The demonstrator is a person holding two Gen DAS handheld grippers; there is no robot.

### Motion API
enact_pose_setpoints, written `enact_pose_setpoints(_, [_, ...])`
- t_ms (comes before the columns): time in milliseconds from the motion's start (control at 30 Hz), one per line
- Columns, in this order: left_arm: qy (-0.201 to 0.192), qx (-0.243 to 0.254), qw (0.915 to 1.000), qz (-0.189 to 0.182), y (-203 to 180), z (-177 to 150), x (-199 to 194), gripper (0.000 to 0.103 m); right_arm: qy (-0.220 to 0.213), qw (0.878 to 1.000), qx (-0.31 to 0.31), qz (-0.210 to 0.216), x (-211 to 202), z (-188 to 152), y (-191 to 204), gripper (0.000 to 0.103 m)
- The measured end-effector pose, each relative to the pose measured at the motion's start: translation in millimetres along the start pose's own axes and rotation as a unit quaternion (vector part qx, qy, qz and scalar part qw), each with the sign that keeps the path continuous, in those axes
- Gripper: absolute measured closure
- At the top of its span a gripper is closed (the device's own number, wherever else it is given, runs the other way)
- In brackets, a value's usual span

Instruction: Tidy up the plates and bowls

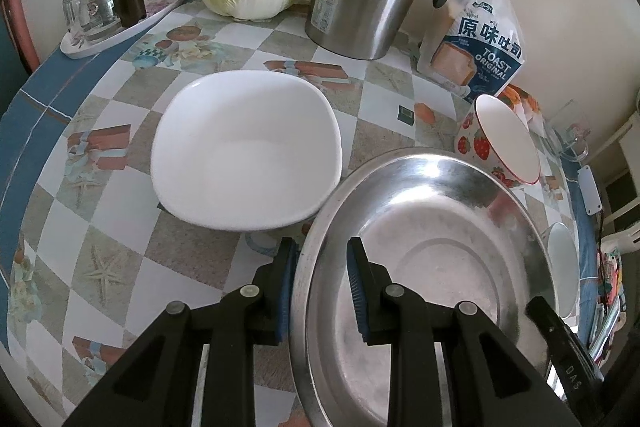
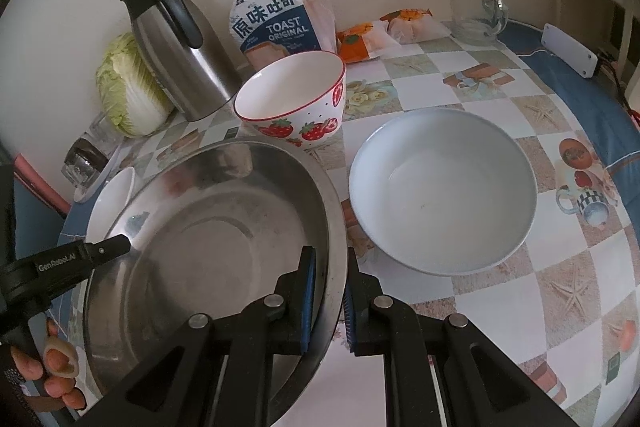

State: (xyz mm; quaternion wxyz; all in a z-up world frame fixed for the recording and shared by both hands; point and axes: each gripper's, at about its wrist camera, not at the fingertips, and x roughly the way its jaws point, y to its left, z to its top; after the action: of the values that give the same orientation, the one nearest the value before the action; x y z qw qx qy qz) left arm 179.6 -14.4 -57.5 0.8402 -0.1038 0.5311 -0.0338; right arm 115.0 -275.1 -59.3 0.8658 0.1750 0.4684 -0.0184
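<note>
Steel basin: light, stiff, slick; held at opposite rims, left gripper and right gripper jaws clamped narrow on it.

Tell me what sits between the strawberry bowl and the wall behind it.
In the right wrist view, a bag of toast bread stands directly behind the strawberry bowl, against the wall. The steel jug stands off to its left.
</note>
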Motion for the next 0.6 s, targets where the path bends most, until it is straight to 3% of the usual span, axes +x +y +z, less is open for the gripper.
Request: enact_pose_setpoints(600, [-0.003, 0.003, 1.0, -0.003, -0.5, 1.8, 2.8, 0.076, 0.008, 1.0, 0.004, -0.009, 6.0, -0.9, 0.2, 0.09])
